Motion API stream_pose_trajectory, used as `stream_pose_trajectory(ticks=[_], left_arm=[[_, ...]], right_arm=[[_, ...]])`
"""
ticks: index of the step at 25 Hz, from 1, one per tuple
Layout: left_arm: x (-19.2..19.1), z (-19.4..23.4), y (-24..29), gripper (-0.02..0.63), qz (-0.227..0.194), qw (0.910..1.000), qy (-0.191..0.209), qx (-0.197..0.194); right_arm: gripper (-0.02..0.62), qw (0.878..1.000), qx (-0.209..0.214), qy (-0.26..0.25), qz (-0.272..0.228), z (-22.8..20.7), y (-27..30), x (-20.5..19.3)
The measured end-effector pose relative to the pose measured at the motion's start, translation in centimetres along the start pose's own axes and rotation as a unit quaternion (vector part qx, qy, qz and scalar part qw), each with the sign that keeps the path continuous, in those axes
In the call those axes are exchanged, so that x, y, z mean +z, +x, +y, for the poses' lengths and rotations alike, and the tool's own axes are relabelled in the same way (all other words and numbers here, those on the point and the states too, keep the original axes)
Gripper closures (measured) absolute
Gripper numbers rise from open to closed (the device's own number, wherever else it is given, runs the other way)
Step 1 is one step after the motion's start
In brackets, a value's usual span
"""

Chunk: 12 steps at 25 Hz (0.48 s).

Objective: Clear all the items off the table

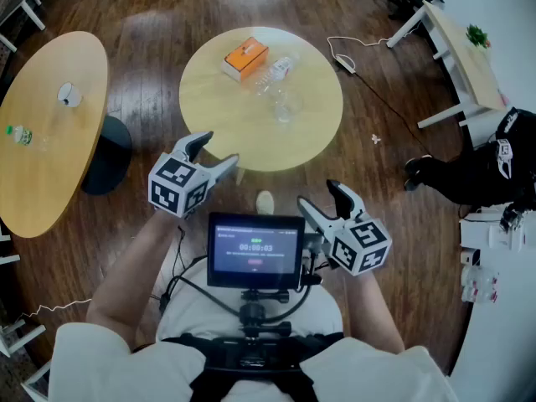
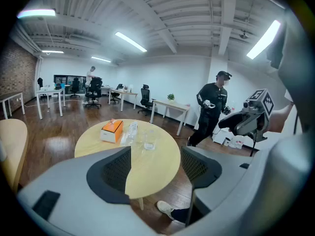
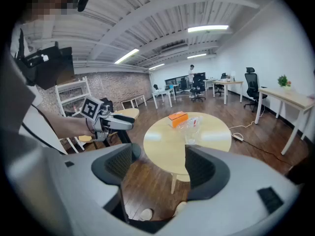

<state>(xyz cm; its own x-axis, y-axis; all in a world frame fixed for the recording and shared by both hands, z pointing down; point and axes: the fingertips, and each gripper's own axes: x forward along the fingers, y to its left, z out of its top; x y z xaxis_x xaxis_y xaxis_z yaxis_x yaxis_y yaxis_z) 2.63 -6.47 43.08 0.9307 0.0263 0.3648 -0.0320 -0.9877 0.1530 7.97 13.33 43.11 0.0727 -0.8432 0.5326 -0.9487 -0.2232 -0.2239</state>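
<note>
The left tongs (image 1: 219, 150) and right tongs (image 1: 316, 194) are hovering released — both empty — near the round pale wooden tabletop (image 1: 222, 124), which is carrying an orange cardboard box (image 1: 245, 59).

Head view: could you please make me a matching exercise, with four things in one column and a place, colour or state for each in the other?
1. box
2. bottle
3. white cup
4. plant

a. on the oval table
b. orange
c. on the long desk
d. lying on its side

Pairs: 1-b, 2-d, 3-a, 4-c.
</note>
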Motion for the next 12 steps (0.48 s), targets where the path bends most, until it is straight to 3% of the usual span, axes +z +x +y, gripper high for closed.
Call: stream_pose_trajectory(ticks=[8,12], left_arm=[[1.1,5.7,11.8,0.282,0.057,0.9977,-0.006,0.037],[-0.1,8.9,17.5,0.282,0.087,0.994,-0.036,0.055]], right_arm=[[0.245,1.0,0.012,0.001,0.02,-9.5,1.6,3.2],[0.245,0.999,0.029,-0.004,0.032,-13.1,3.1,4.4]])
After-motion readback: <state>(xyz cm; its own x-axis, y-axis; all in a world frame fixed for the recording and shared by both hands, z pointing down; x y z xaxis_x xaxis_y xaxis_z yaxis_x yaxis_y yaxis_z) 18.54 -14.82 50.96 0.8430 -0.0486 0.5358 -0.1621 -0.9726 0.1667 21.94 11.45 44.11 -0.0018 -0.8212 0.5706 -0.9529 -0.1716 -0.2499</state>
